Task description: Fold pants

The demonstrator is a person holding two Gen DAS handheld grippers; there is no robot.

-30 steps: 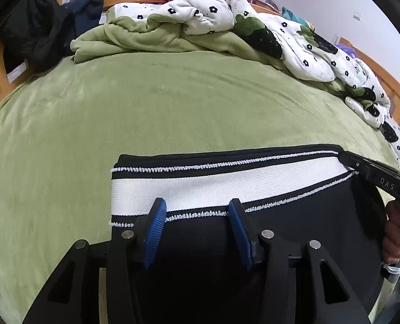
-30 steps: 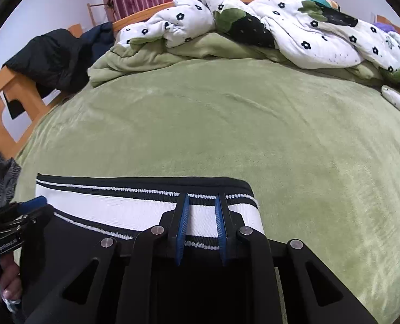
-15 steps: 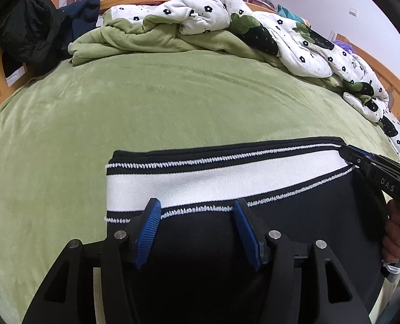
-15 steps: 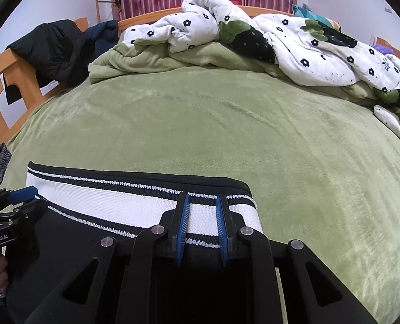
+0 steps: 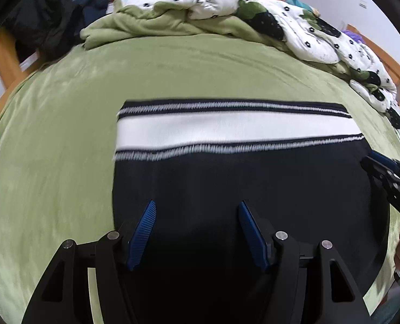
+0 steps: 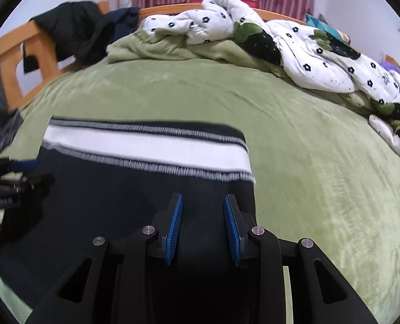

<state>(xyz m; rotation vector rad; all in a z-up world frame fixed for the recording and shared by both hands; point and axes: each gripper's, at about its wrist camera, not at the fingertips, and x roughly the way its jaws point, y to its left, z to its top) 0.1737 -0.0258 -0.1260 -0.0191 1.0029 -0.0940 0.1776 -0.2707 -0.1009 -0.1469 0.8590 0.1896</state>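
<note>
Your left gripper (image 5: 196, 210) tilts steeply down over the dark pants (image 5: 240, 178), its jaws spread wide and just been opening, nothing pinched between the blue pads. Your right gripper (image 6: 203, 202) tilts down likewise near the right edge, jaws parted and just been opening, cloth below but not squeezed. The pants lie flat on the green bedspread (image 5: 200, 75), striped waistband (image 6: 146, 145) away from you

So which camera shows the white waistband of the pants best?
The left wrist view: the waistband runs almost straight across it, both ends visible. In the right wrist view the waistband is also whole, but slanted and nearer the left edge.
</note>
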